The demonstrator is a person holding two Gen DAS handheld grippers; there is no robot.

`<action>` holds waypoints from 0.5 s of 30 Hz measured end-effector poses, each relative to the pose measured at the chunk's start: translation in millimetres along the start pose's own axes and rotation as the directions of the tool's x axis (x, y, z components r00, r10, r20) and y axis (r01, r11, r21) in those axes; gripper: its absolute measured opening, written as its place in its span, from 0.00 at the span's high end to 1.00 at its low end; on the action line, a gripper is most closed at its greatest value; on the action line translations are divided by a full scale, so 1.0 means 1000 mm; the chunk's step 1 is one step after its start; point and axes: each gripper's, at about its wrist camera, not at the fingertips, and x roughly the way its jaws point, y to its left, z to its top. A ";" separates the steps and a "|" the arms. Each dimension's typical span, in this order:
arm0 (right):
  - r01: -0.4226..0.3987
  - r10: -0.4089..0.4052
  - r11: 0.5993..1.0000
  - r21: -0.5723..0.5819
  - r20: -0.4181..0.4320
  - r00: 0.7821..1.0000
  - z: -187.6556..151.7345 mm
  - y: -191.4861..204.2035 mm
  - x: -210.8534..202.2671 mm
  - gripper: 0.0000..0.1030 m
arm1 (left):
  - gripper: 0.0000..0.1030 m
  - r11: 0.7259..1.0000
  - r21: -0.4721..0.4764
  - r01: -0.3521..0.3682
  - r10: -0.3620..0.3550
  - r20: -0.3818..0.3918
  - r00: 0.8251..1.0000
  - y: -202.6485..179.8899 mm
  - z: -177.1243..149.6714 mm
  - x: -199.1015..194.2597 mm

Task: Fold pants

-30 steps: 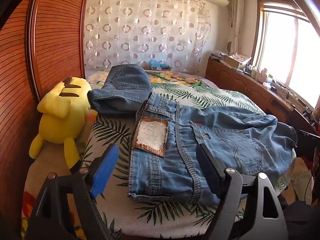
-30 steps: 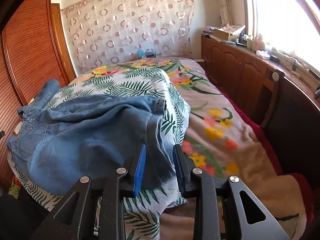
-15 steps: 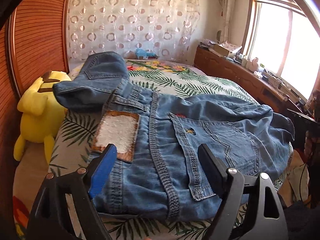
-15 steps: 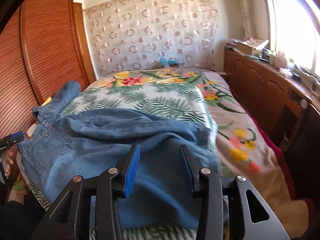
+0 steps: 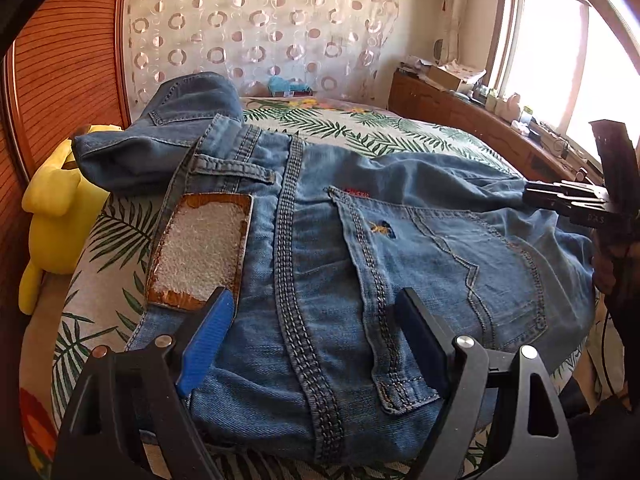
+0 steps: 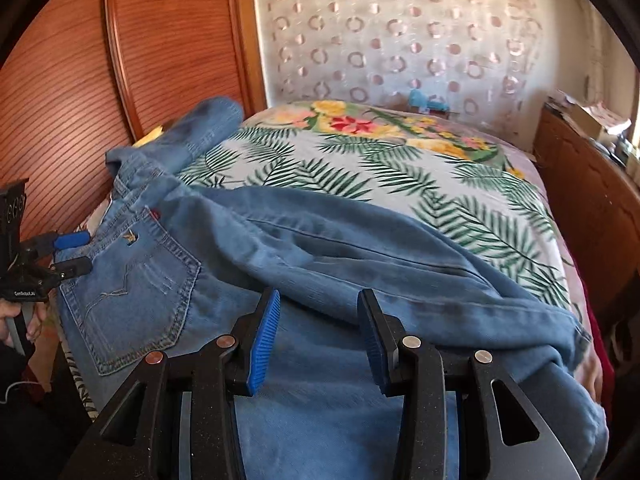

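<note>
Blue jeans (image 5: 400,248) lie spread across the leaf-print bed, back side up, with a worn leather waist patch (image 5: 200,252) and a back pocket (image 5: 440,272) showing. My left gripper (image 5: 314,300) hovers open and wide over the waistband end, nothing between its pads. Over the rumpled leg part of the jeans (image 6: 320,248) hangs my right gripper (image 6: 319,298), jaws partly apart and holding nothing. Each gripper shows in the other's view: the right gripper (image 5: 568,196) at the far right, the left gripper (image 6: 80,253) at the far left.
A bunched piece of denim (image 5: 160,140) lies behind the waistband. A yellow plush toy (image 5: 56,216) sits between the bed (image 6: 360,168) and the wooden wardrobe (image 6: 160,40). A wooden cabinet (image 5: 460,112) with clutter runs under the window on the right.
The right gripper has swung left across the bed from the jeans' hem edge to over the legs, and its jaws have widened. The left gripper has moved closer and lower over the waistband.
</note>
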 end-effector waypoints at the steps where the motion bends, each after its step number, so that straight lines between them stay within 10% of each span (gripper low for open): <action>1: -0.004 0.004 1.000 -0.011 -0.010 1.000 0.005 0.000 0.006 0.59 | 0.19 1.000 0.001 -0.002 0.002 -0.001 1.000 0.000 0.000 0.001; 15: 0.020 -0.038 0.990 -0.141 -0.123 0.992 0.040 0.021 0.080 0.62 | 0.11 1.000 0.016 -0.007 0.006 0.009 1.000 -0.006 -0.005 0.001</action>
